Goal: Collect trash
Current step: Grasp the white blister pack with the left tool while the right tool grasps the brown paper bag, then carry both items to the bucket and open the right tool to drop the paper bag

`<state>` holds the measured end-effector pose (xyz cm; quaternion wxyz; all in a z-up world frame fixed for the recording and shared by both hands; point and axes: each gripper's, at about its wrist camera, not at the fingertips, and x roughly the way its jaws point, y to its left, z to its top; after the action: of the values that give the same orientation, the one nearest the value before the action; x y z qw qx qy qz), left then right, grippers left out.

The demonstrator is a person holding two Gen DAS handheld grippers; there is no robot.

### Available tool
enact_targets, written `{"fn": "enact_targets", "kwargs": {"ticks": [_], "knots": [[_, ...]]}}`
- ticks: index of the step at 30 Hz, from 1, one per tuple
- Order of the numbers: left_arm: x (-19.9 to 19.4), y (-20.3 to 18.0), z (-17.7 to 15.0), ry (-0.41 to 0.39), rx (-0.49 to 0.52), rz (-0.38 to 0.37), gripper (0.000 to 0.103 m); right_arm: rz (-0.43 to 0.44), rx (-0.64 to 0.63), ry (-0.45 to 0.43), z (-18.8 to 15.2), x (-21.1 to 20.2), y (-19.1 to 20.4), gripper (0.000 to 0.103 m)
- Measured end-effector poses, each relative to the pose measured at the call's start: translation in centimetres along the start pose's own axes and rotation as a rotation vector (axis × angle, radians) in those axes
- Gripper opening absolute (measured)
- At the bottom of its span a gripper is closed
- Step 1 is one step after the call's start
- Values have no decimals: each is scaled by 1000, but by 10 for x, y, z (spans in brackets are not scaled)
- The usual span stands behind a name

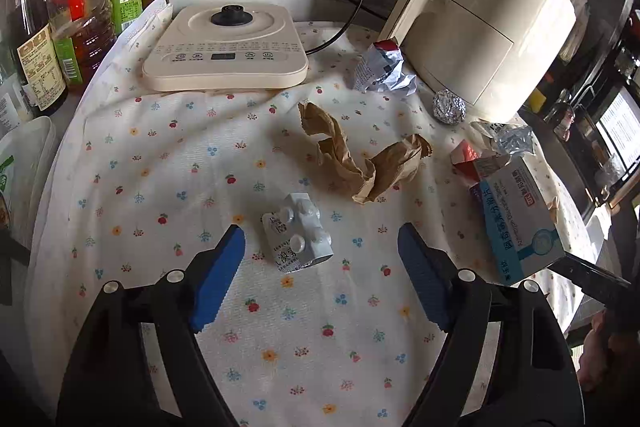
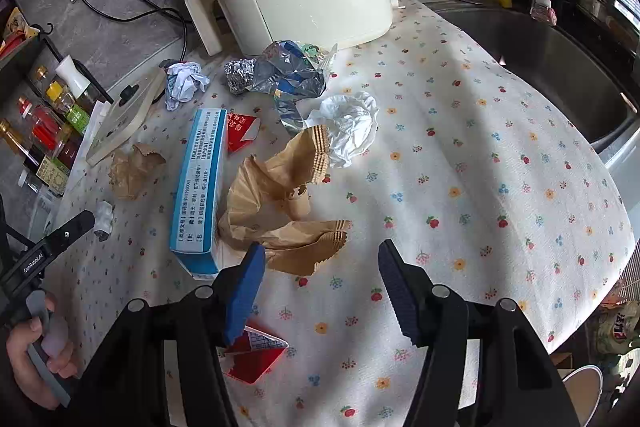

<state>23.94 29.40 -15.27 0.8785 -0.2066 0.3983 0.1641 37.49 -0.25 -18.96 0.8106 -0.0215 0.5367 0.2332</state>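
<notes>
The small silver blister pack of white pills (image 1: 298,233) lies flat on the flowered white tablecloth (image 1: 160,187), dead ahead of my left gripper (image 1: 322,247) and already between its blue pads (image 1: 224,259), closer to the left one. Its long axis runs roughly away from me, tipped a little to the left, so the narrow width faces my jaws, which stand spread wide and hold nothing. I judge this pack to be my left hand's pick: drop straight down and close.

My right gripper (image 2: 320,267) is also spread and empty, hovering just short of the crumpled brown paper bag (image 2: 280,203), with the blue-and-white medicine box (image 2: 200,183) touching the bag on its left.
</notes>
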Motion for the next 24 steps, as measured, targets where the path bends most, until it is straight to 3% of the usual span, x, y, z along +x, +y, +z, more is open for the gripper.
{"fn": "enact_targets", "kwargs": {"ticks": [2, 3, 4, 5, 6, 7, 17, 24], "knots": [[9, 5, 2, 22, -4, 11, 69, -5, -4, 24, 0, 10, 3, 45], [13, 7, 2, 33, -4, 17, 63, -25, -16, 9, 0, 10, 5, 37], [17, 7, 1, 44, -1, 18, 58, -33, -29, 16, 0, 12, 7, 24], [19, 7, 1, 48, 7, 30, 51, -48, -39, 13, 1, 12, 8, 19], [19, 5, 0, 39, 21, 47, 40, -54, -39, 18, 1, 13, 7, 8], [20, 4, 1, 46, 24, 51, 38, -50, -29, 20, 1, 12, 4, 4], [-11, -15, -2, -23, 6, 41, 35, -69, 24, -49, -5, -30, -33, 2], [-34, -61, -21, -41, 29, -1, 35, -86, 52, -79, -24, -76, -77, 2]]}}
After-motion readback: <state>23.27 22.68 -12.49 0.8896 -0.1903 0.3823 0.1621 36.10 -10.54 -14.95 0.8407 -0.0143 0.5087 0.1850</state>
